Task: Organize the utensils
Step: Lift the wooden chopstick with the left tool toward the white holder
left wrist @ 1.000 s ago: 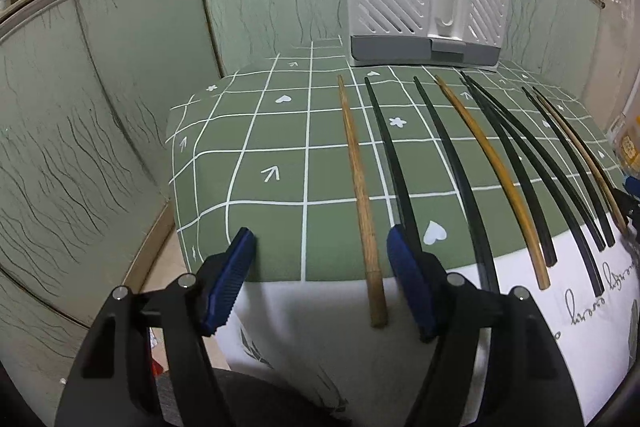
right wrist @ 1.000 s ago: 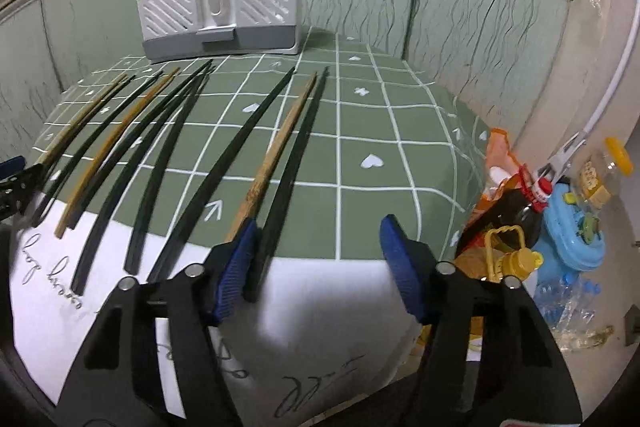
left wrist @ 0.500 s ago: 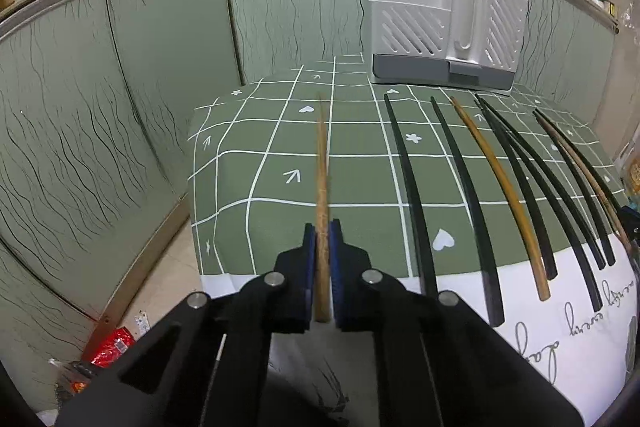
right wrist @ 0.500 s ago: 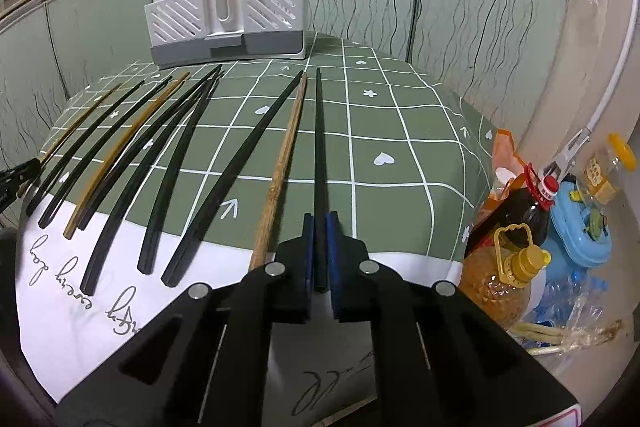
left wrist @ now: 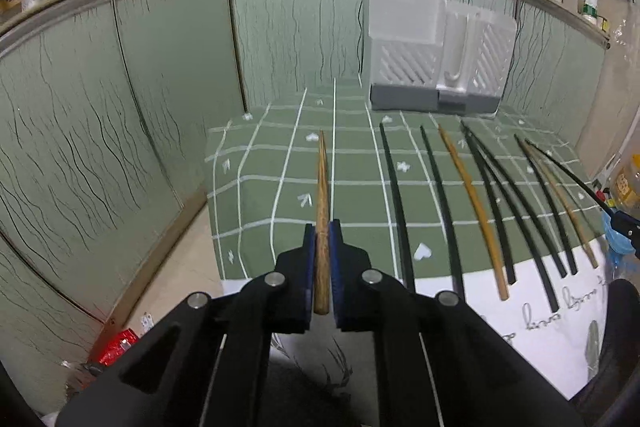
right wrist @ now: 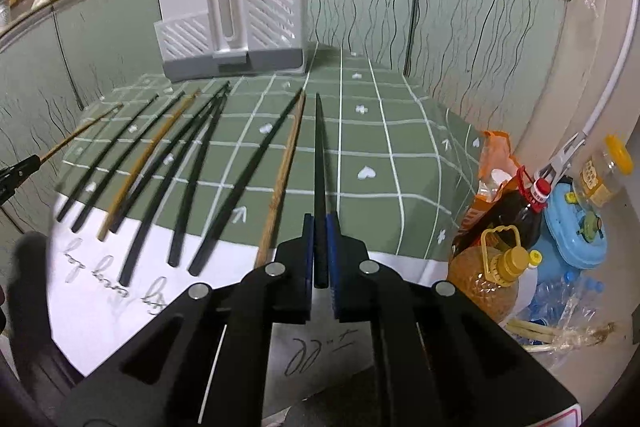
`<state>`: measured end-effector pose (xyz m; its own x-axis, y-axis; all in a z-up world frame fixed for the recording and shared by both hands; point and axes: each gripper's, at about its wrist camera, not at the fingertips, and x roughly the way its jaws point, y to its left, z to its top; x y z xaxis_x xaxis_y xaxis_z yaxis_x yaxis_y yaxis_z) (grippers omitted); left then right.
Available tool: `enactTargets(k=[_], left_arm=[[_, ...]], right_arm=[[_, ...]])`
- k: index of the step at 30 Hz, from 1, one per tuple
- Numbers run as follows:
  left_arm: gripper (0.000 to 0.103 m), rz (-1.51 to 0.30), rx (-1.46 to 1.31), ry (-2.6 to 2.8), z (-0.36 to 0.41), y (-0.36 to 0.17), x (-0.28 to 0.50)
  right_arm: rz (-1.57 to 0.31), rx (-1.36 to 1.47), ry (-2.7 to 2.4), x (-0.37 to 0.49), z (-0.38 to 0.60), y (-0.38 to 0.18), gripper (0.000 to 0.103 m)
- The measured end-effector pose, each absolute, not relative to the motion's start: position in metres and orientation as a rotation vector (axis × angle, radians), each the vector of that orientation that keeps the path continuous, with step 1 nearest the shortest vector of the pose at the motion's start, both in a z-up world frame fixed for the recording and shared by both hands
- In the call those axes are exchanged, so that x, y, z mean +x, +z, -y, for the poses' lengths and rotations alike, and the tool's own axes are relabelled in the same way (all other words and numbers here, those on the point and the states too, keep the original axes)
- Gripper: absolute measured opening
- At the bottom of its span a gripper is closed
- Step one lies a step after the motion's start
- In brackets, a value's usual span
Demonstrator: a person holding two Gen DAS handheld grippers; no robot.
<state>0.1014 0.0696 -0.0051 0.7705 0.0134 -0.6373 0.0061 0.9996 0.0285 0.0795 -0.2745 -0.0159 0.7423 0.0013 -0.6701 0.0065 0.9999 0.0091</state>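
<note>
Left gripper (left wrist: 322,259): jaws clamped on the thick end of a brown wooden chopstick (left wrist: 321,195), which runs straight out along the finger axis, tip pointing away over the green checked cloth (left wrist: 260,203). Holding at the butt end leaves the tapered length free, presumably so the tip can lead into a slot.

Right gripper (right wrist: 320,251): jaws clamped the same way on the butt of a black chopstick (right wrist: 320,163), also aligned with the fingers and pointing forward. Both sticks appear clear of the cloth.

Remaining chopsticks (right wrist: 168,163), black and brown mixed, lie in a loose fan on the cloth, thick ends toward the near edge on the white lettered border; that orientation puts the graspable end within easy reach.

White slatted utensil holder (left wrist: 436,67) stands upright at the far edge of the table against the green wall panels, well apart from both held sticks. Judged destination for the pair.

Right of the table, on the floor: oil bottle (right wrist: 494,279) and a blue container (right wrist: 576,227); unrelated to the step.
</note>
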Motion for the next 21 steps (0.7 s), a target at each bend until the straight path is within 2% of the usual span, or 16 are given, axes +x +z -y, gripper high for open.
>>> enactTargets(k=[21], left_arm=[[0.008,-0.532,0.055,-0.052,-0.07,0.08,0.095]], right_arm=[[-0.561,0.047,0.046,0.075,0.29,0.064,0.006]])
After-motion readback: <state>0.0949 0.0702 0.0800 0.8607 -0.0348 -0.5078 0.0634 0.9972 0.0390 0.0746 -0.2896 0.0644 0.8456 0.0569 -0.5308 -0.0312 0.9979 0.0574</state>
